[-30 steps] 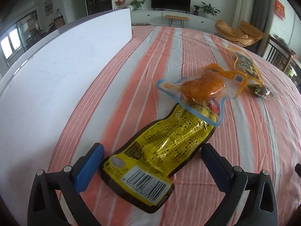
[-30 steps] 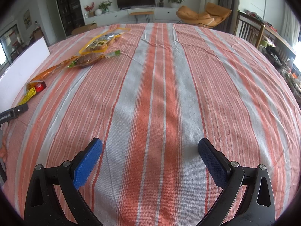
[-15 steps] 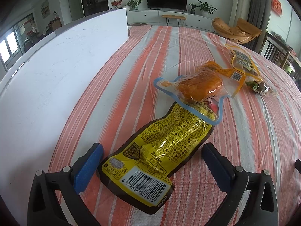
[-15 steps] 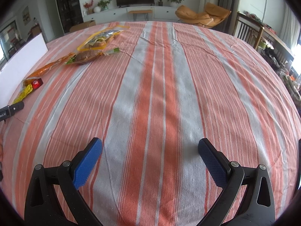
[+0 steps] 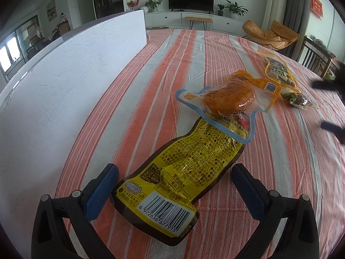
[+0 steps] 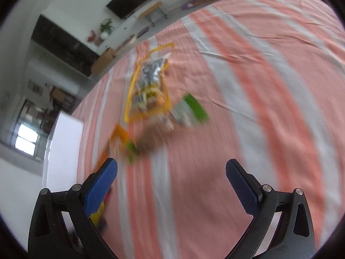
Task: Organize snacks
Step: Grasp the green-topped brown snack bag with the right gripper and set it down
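Left wrist view: the left tongs (image 5: pixel 172 183) are standing wide open, straddling the yellow snack pouch (image 5: pixel 172 179) lying flat on the striped tabletop (image 5: pixel 151 86); an orange-filled packet (image 5: pixel 228 99) is overlapping its far end; closing low on the barcode end should be avoiding dragging that packet; a white board (image 5: pixel 64 82) is running along the left; a living room is lying beyond.

Right wrist view: blurred; the right tongs (image 6: pixel 171 180) are gaping, holding nothing, pointing toward a yellow-edged packet (image 6: pixel 148 88).
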The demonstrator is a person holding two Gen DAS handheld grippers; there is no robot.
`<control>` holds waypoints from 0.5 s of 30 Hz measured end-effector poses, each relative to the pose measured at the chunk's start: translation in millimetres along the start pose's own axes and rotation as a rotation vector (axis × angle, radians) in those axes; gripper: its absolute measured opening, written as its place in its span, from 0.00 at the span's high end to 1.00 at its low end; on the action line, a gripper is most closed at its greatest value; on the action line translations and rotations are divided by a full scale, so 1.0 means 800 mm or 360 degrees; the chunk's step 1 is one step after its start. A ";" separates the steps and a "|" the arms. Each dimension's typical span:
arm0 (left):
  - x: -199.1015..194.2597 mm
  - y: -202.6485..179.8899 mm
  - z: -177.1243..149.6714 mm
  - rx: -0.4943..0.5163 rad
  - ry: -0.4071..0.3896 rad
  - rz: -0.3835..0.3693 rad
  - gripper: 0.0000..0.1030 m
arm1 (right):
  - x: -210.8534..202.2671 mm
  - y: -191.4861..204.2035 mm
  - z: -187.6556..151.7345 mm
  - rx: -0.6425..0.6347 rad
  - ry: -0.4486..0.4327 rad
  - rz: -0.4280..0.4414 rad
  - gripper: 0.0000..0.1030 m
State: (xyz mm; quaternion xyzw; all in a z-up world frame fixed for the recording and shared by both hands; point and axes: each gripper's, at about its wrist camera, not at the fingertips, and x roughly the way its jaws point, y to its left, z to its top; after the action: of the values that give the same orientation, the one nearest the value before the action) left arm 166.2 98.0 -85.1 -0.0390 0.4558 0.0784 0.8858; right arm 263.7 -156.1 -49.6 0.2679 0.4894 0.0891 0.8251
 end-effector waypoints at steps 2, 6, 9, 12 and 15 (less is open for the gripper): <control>0.000 0.000 0.000 0.0002 0.0000 0.0001 0.00 | 0.025 0.019 0.015 -0.0004 -0.0017 -0.0058 0.11; -0.001 0.000 0.000 0.0002 0.0000 -0.0001 0.00 | 0.048 0.053 0.020 -0.0249 -0.0005 -0.0265 0.37; 0.000 0.000 0.000 0.0002 0.0000 -0.0001 0.00 | 0.042 0.054 0.008 -0.0439 0.0071 -0.0209 0.61; -0.001 0.000 0.000 0.0003 0.0000 -0.0001 0.00 | 0.017 0.044 -0.014 -0.0683 0.0184 -0.0180 0.61; 0.000 0.000 0.000 0.0003 0.0000 0.0000 0.00 | -0.019 0.018 -0.037 -0.0917 0.0369 -0.0122 0.60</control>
State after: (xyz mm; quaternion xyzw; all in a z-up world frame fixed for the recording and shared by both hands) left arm 166.4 97.6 -84.6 -0.0382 0.4558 0.0779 0.8858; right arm 232.1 -139.5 -41.8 -0.0076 0.5446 0.2231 0.8085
